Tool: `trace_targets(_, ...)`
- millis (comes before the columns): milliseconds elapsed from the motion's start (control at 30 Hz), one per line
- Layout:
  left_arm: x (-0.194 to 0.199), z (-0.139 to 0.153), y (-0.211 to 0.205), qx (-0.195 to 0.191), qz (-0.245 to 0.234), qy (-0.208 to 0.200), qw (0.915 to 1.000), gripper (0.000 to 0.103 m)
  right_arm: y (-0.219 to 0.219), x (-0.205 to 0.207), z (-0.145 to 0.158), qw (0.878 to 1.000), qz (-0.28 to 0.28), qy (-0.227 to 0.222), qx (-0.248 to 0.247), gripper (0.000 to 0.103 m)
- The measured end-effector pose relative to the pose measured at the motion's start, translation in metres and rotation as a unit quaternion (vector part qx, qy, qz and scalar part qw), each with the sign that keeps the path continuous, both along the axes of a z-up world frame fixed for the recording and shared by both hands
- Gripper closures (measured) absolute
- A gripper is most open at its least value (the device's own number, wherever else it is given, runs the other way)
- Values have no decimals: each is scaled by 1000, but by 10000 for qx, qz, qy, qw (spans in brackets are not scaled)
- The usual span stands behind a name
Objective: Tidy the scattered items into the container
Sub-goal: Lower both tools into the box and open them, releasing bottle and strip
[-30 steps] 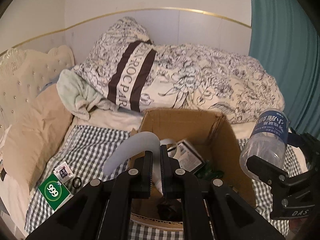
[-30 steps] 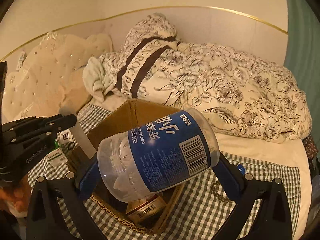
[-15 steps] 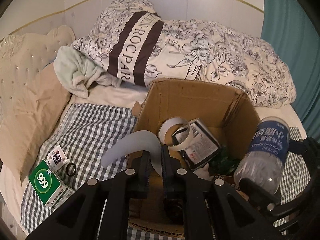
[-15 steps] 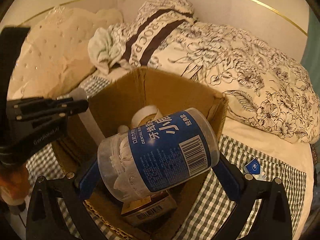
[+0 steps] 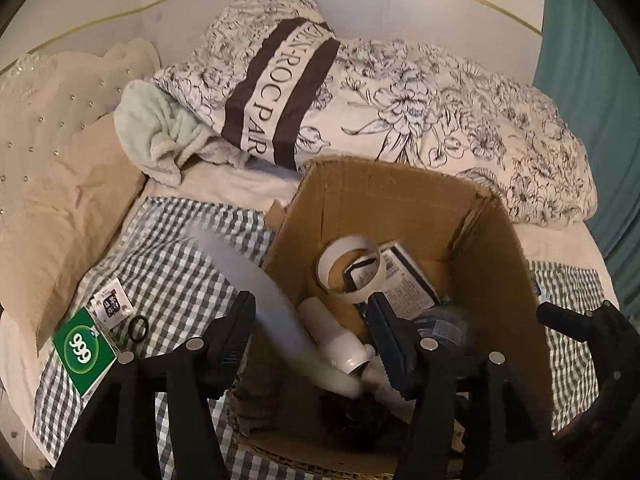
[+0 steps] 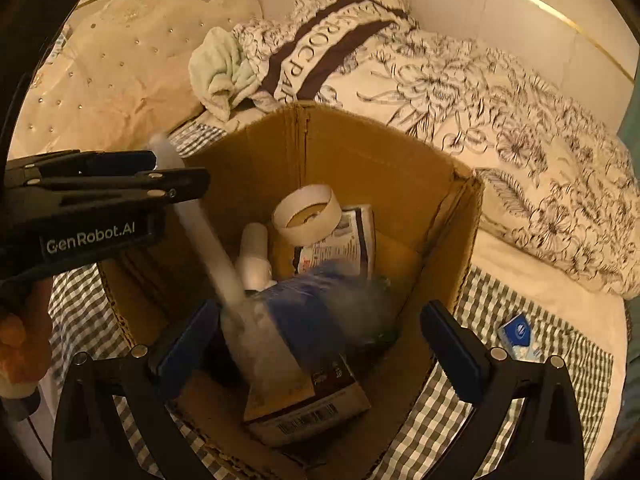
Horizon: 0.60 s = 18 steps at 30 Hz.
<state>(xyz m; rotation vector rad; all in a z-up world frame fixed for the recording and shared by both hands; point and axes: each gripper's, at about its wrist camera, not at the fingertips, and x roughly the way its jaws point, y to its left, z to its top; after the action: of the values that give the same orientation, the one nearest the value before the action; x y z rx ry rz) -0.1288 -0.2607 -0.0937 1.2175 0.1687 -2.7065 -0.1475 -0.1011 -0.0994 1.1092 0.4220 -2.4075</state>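
Note:
An open cardboard box [image 5: 380,196] stands on the checked bedspread, holding a tape roll [image 5: 352,268], a white tube [image 5: 332,332] and printed packs. My left gripper [image 5: 312,324] hangs over the box's near left corner, its jaws opening. A pale curved strip [image 5: 256,284] slants blurred between them, free of both pads, its lower end inside the box. My right gripper [image 6: 320,340] is open over the box [image 6: 360,152]. The blue-labelled clear jar [image 6: 320,304] is a blur below its fingers, inside the box. The left gripper [image 6: 100,184] shows at the left of the right wrist view.
On the bedspread left of the box lie a green "999" carton [image 5: 82,350], a small sachet [image 5: 110,304] and a black ring [image 5: 139,324]. A blue packet [image 6: 518,332] lies to the right. A floral duvet [image 5: 440,112] and pillows are piled behind, with a teal curtain [image 5: 592,80] at right.
Both grippers sank toward the box and opened. The strip slipped out of the left gripper and the jar dropped from the right gripper into the box.

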Motion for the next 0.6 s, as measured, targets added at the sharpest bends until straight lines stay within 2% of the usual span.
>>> trace_targets(300, 11, 23, 6, -36, 41, 246, 9997, 37, 14, 11, 24, 9992, -107, 274, -284, 1)
trace_targets(600, 27, 49, 28, -81, -58, 575, 9983, 27, 54, 26, 63, 9933, -534, 671, -770, 1)
